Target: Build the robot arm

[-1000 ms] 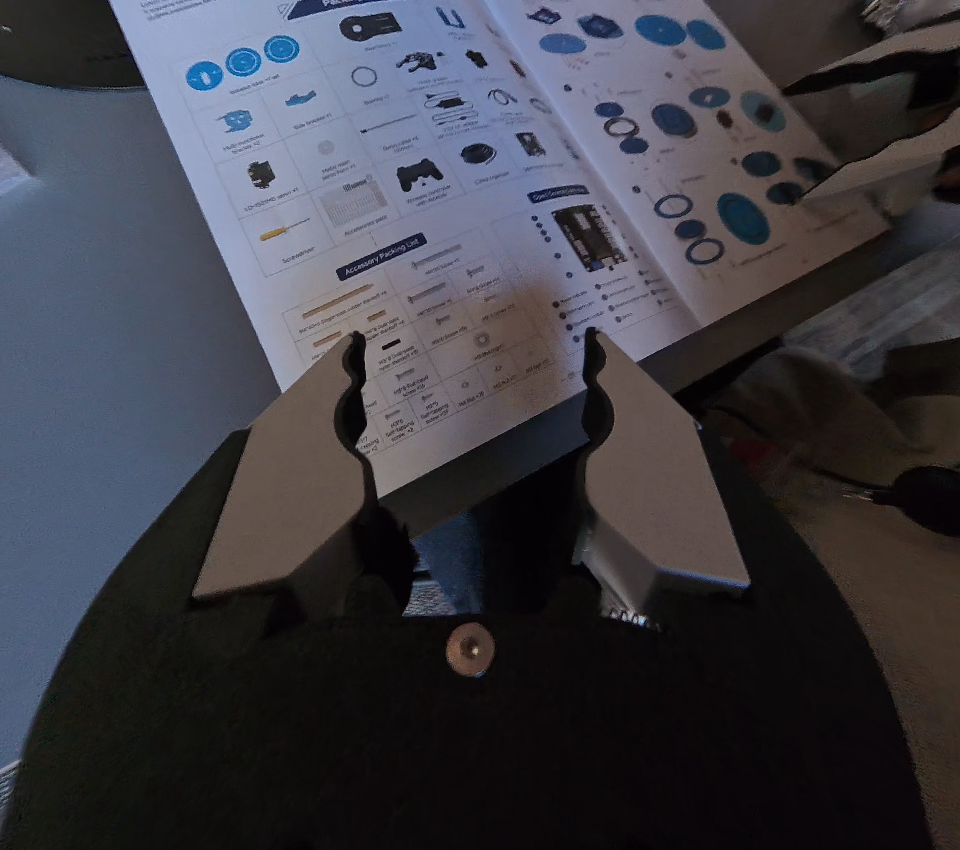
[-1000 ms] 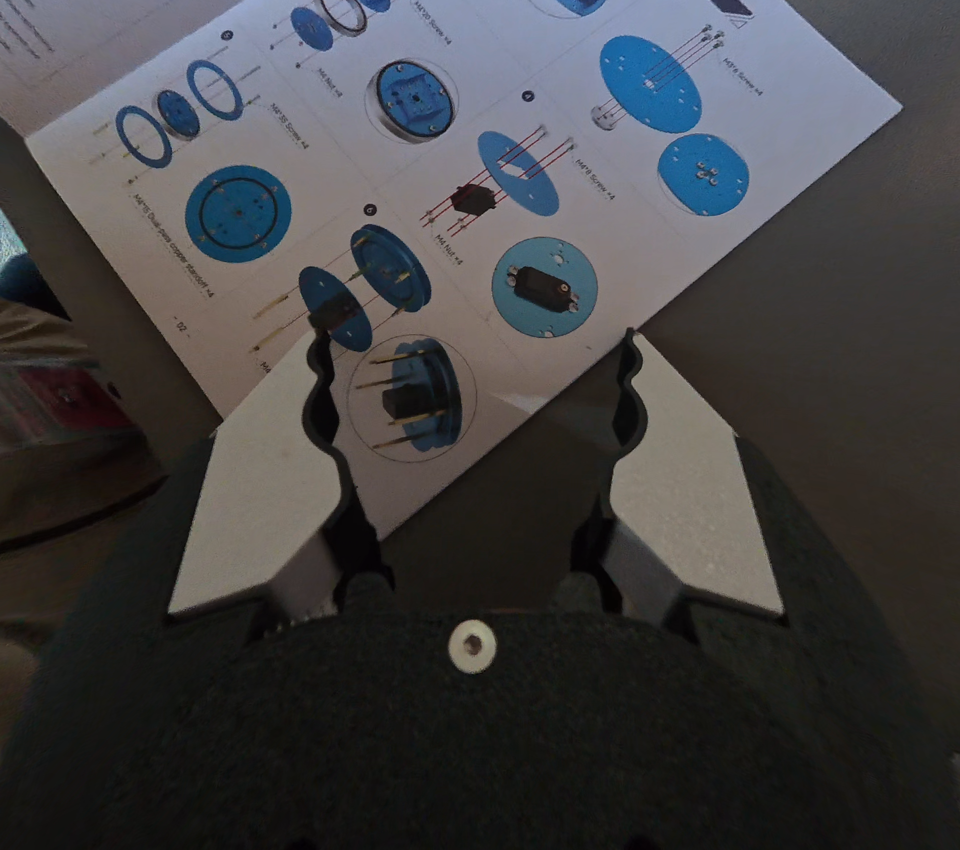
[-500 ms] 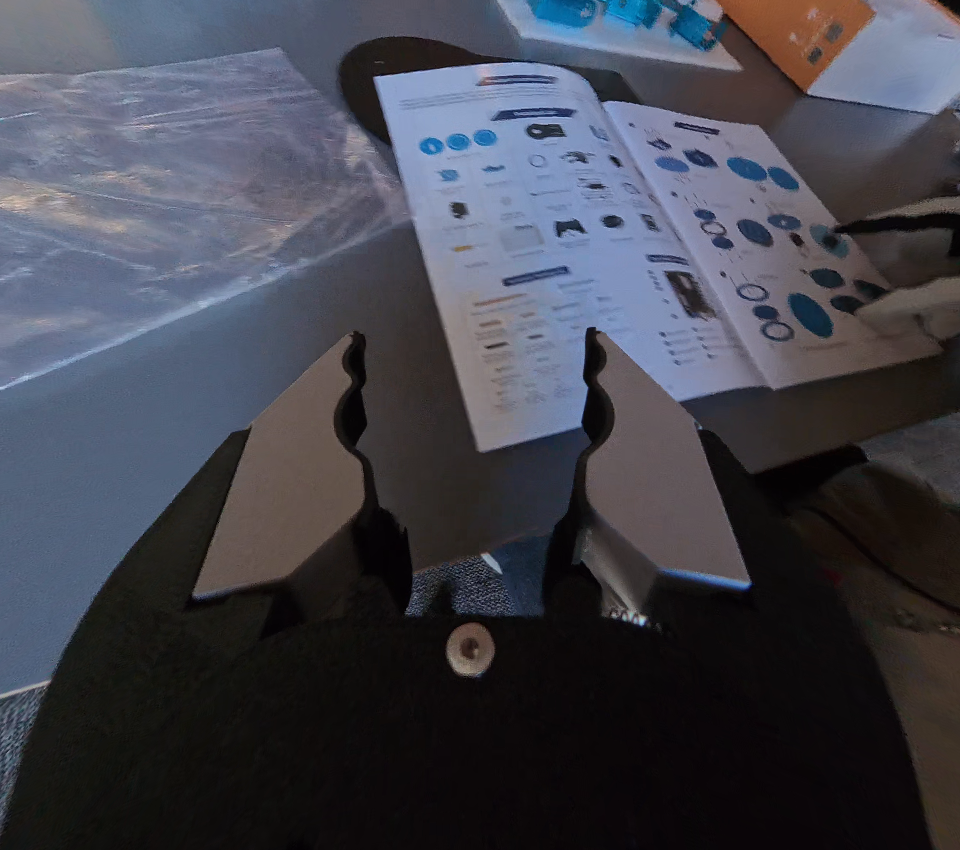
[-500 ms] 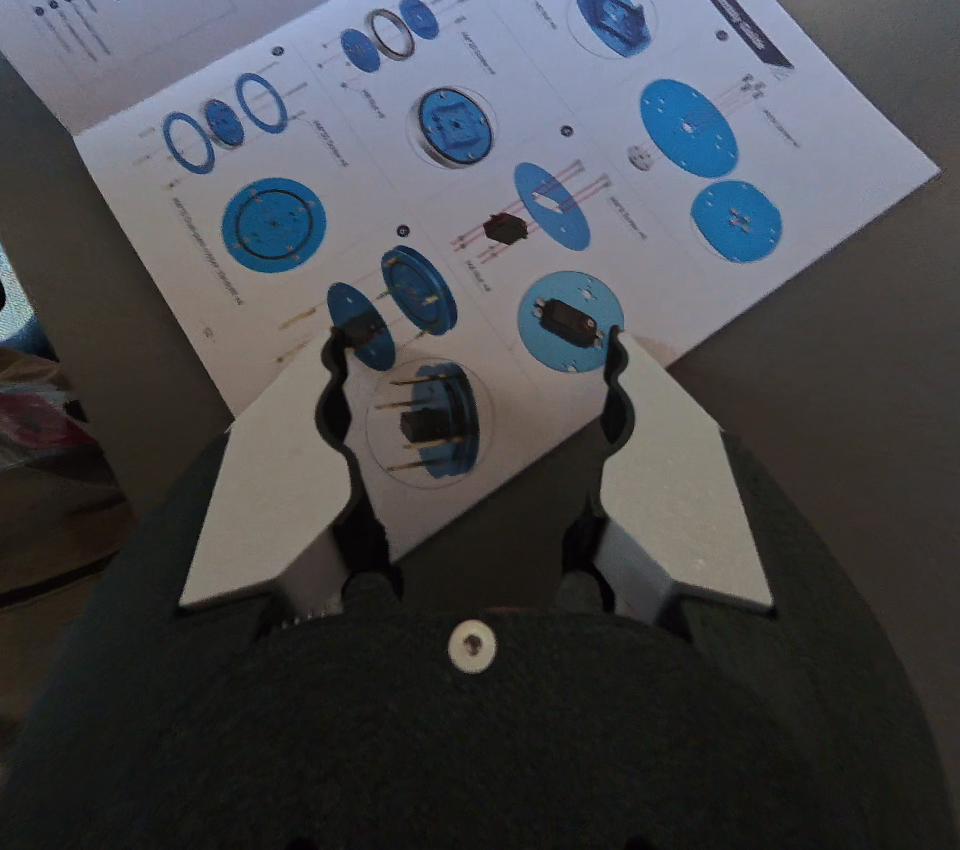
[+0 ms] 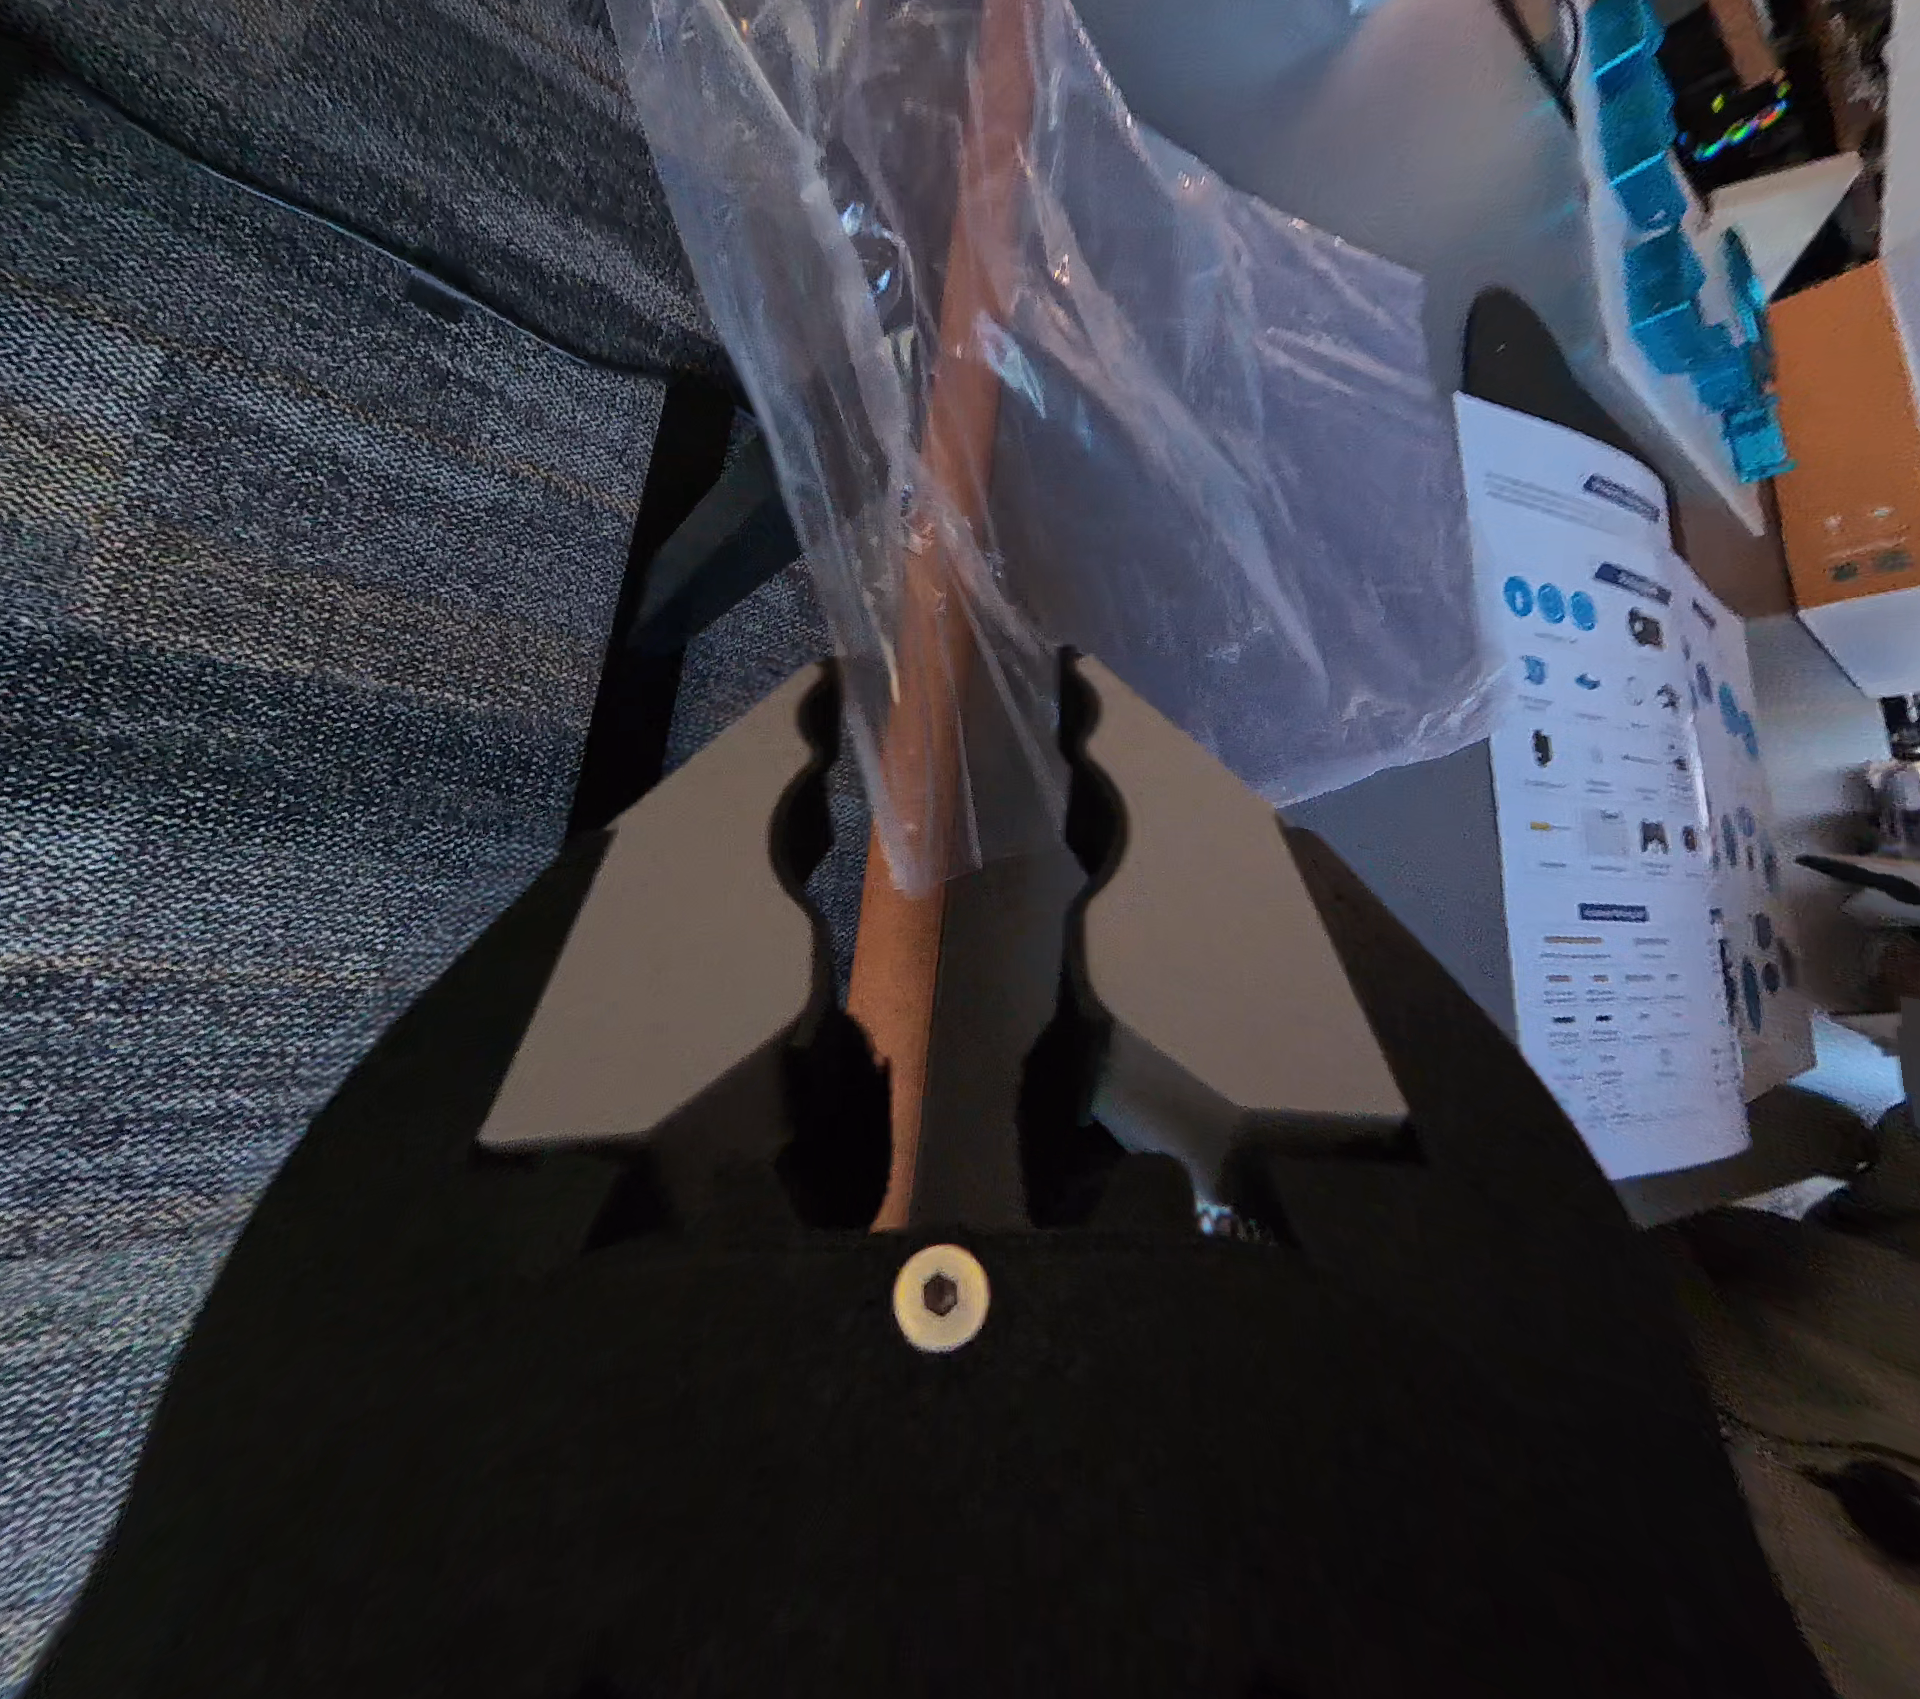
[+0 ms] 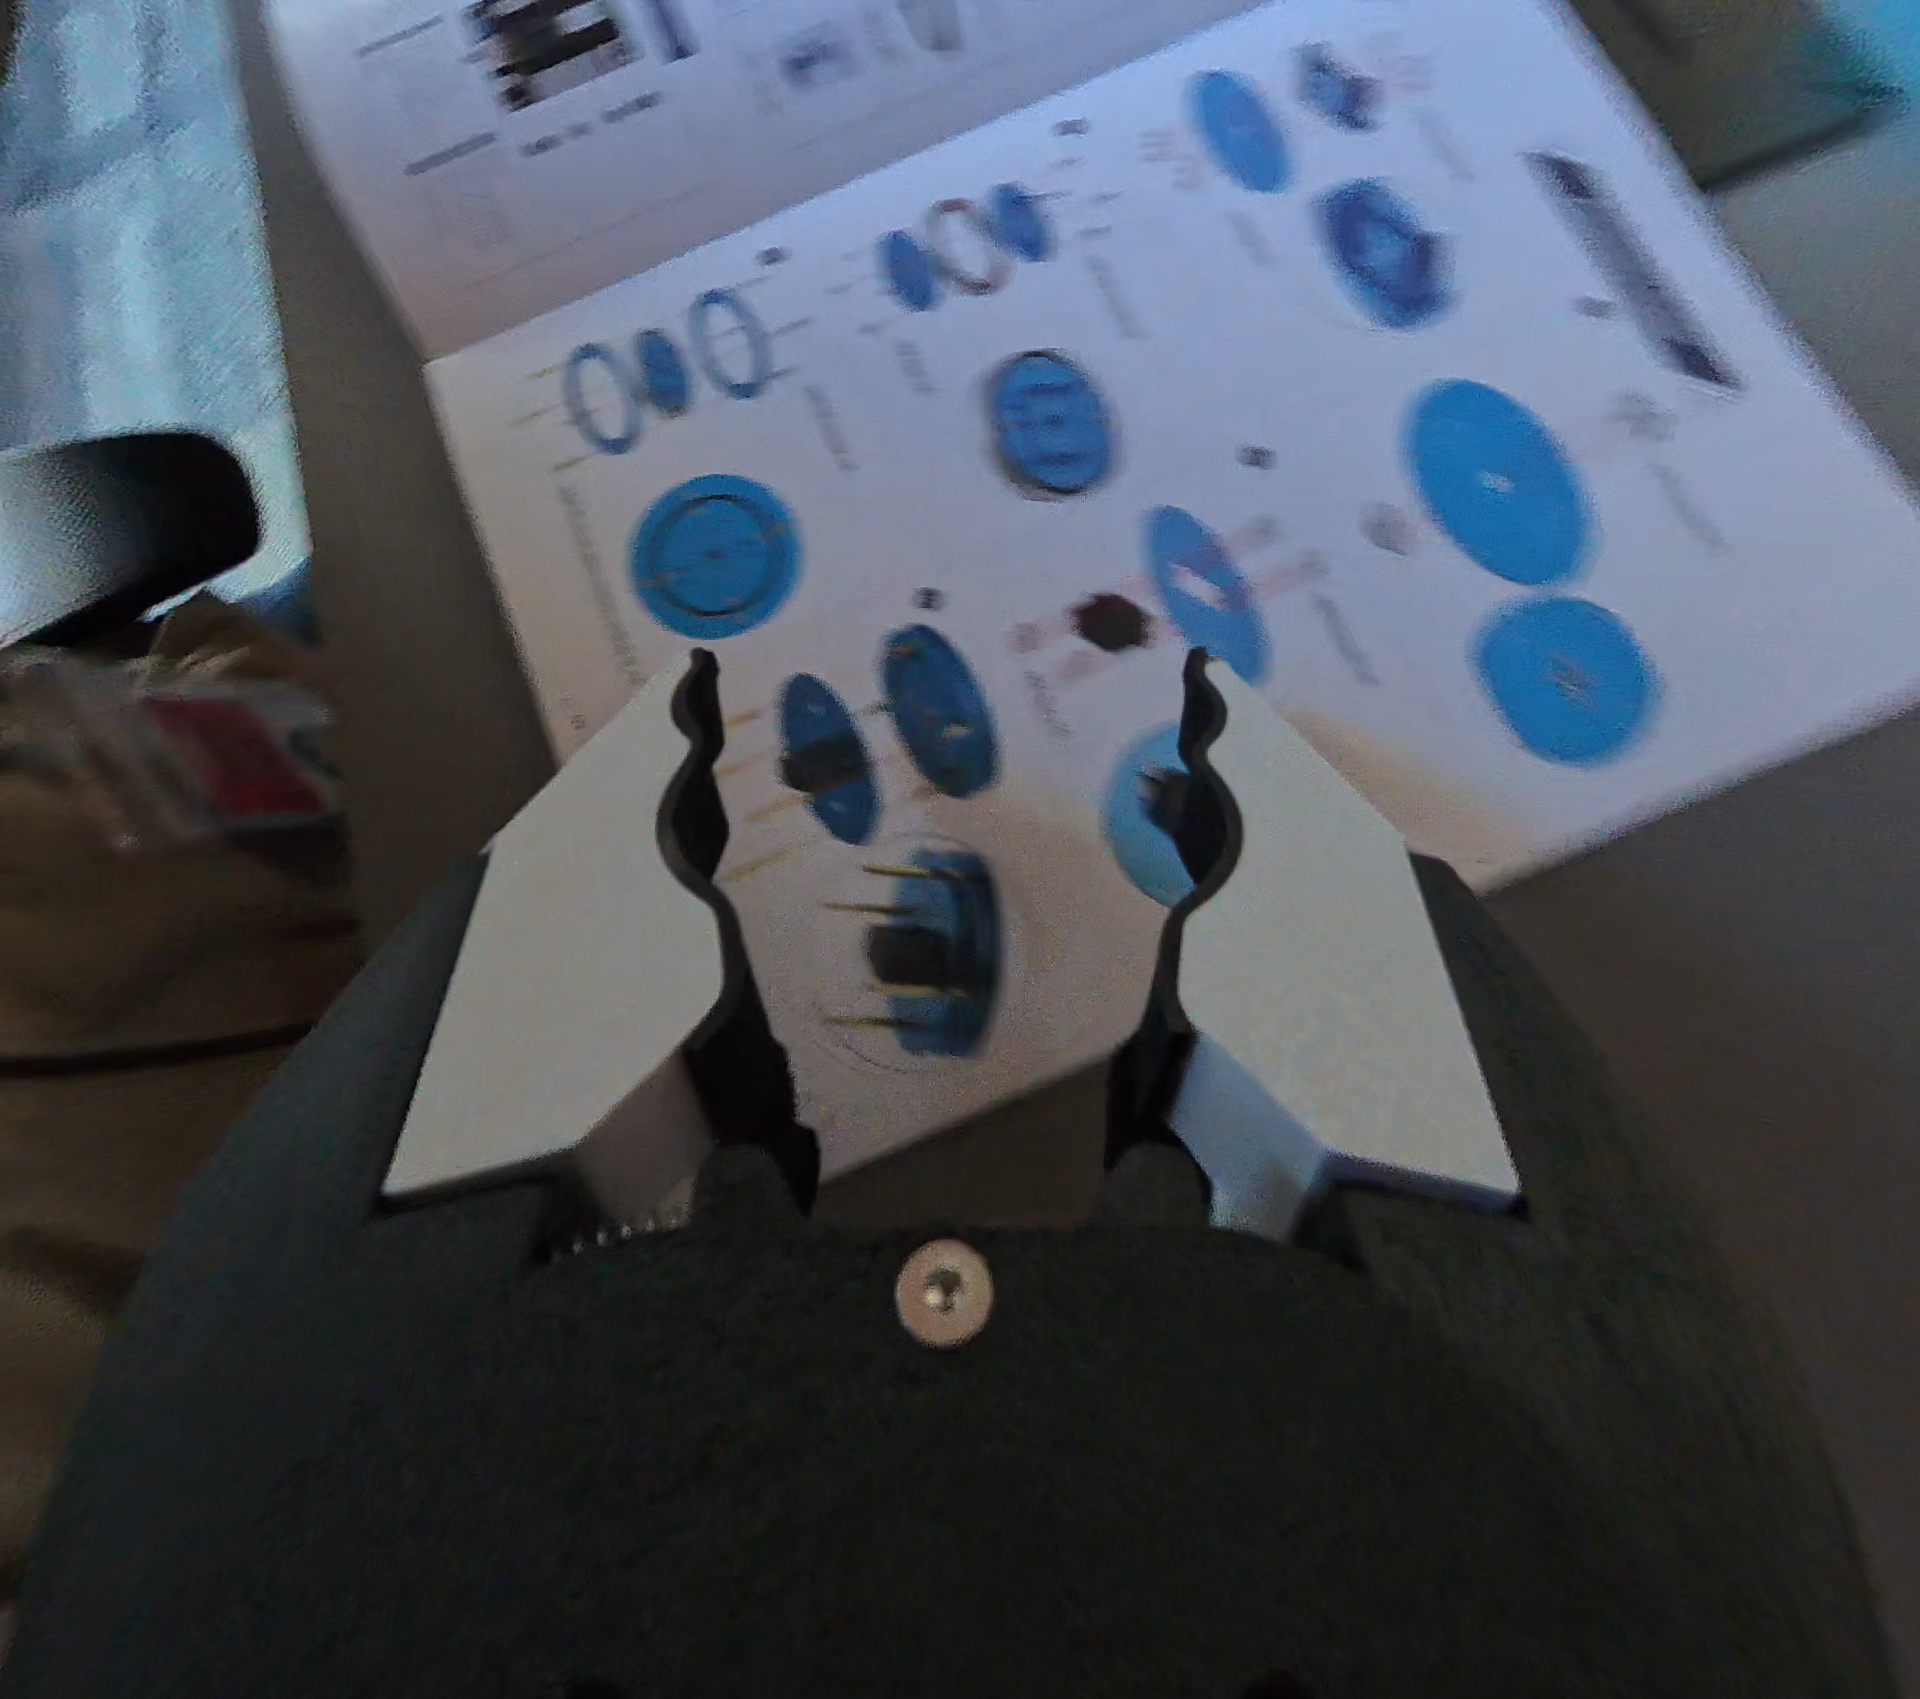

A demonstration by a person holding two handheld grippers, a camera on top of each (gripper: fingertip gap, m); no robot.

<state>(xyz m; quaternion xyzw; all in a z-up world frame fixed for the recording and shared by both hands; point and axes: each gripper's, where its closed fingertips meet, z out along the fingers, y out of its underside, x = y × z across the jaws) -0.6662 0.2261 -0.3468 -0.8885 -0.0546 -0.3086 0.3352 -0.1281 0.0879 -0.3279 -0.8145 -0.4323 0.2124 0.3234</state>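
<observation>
- The left gripper [image 5: 943,693] has its jaws set apart, straddling the table's brown edge [image 5: 940,569] and the corner of a clear, crinkled plastic sheet [image 5: 1049,361] draped over it; whether either jaw touches the sheet cannot be told.
- The right gripper [image 6: 951,673], jaws wide and holding nothing, hovers over the near corner of an open white booklet [image 6: 1174,444] with blue round diagrams, lying flat on the grey table [image 6: 1714,1078].
- Grey carpet [image 5: 260,506] lies below.

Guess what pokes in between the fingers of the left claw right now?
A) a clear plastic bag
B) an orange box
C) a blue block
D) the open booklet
A: the clear plastic bag droops over the table edge and its lower corner hangs between the open fingers of the left claw, while the booklet lies off to the side.
</observation>
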